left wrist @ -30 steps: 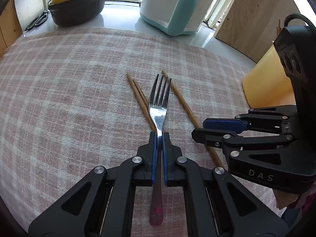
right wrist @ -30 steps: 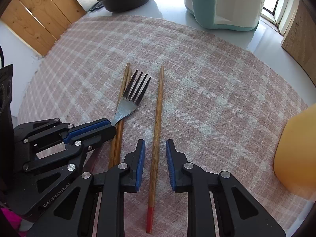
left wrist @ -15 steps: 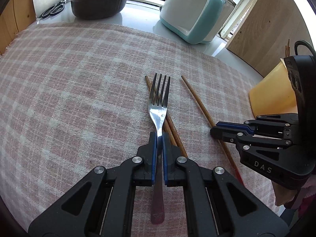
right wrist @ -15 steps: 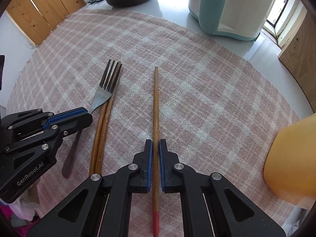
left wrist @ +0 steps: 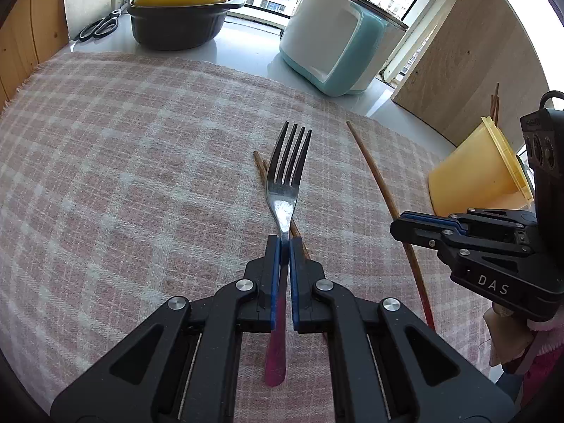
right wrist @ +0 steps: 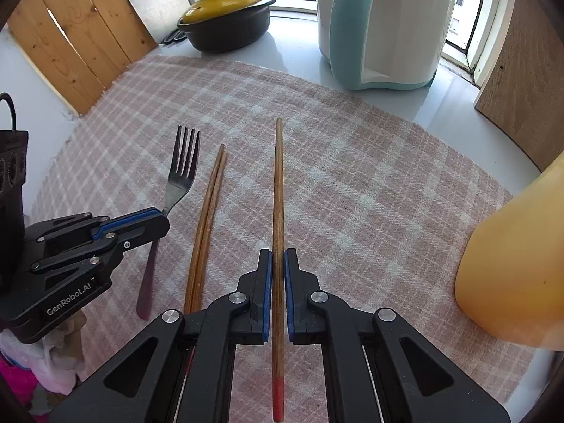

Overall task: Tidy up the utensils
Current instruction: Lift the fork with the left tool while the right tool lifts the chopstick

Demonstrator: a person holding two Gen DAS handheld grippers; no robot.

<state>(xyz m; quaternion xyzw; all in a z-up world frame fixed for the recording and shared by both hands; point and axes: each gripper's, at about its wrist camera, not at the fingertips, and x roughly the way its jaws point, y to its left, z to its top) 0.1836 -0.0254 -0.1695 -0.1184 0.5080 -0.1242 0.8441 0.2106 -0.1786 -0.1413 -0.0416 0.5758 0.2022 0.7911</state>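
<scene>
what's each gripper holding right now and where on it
Left gripper is shut on the fork at its handle, just below the neck. Right gripper is shut on a single chopstick, gripped toward its red-tipped end.

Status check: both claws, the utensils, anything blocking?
Left claw shut on steel fork with pink handle. Right claw shut on red-tipped wooden chopstick. Two wooden chopsticks loose on checked cloth. Nothing blocking.

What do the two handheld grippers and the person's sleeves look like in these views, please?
Both grippers are black with blue finger pads and silver screw heads. The left gripper reads "GenRobot.AI", the right gripper "DAS". A black cable loops above the right one. Fuzzy pink and white sleeves show beneath.
</scene>
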